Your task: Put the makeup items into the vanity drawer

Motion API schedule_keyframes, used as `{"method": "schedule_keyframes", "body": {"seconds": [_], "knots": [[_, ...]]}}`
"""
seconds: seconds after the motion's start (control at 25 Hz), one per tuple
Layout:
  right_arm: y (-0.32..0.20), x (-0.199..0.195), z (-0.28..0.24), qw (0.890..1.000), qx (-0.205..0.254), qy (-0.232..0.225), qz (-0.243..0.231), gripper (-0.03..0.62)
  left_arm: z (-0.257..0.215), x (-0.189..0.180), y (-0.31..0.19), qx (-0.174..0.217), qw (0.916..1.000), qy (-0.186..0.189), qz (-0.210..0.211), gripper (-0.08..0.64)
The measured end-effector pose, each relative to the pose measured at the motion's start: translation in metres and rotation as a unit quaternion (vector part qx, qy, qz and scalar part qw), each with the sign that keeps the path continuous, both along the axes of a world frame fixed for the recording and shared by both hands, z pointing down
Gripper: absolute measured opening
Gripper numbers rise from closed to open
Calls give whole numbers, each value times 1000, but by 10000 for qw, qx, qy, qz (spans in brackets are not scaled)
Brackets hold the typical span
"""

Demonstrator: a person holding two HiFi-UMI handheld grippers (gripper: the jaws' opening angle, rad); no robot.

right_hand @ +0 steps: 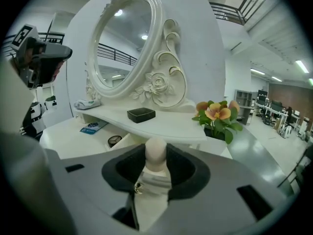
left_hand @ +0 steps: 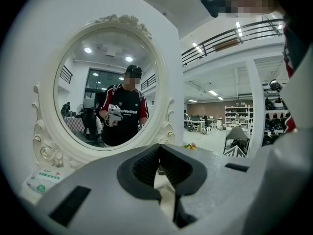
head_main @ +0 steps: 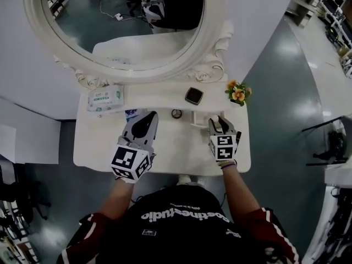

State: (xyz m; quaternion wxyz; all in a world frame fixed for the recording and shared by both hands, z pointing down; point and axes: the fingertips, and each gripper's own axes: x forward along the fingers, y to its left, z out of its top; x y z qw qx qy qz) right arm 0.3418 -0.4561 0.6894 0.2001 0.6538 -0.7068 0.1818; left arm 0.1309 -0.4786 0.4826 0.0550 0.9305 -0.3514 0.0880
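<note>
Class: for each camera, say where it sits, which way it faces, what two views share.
Head view: on the person's head, down at the vanity table; forearms, left gripper, right gripper show.
Left gripper view: rides that gripper, faces the mirror; shut jaws, person's reflection.
Right gripper view: rides that gripper, faces the shelf; jaws around a white item.
Head and right share: black box.

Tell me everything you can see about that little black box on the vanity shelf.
The black box is small, square and low, with rounded corners and a dark, slightly glossy top set inside a raised rim. It looks like hard plastic; whether it is a lidded case or a shallow tray can't be told. It lies flat on the raised shelf under the mirror, just in front of the frame's carved base, with the flowers off to its right. Only the shelf touches it.
</note>
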Motion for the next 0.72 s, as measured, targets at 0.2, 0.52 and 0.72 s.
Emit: {"method": "schedule_keyframes", "body": {"seconds": [0.2, 0.52, 0.72], "knots": [[0, 2, 5, 9999, -39, -105, -39, 201, 2, -1, 3, 6, 9999, -103, -38, 6], [13, -3, -10, 10000, 45, -69, 40, 212, -4, -23, 15, -4, 9999, -49, -117, 6], [22, -7, -26, 9997, 140, -68, 162, 210, -12, -38, 24, 48, 9999, 61, -143, 6]]}}
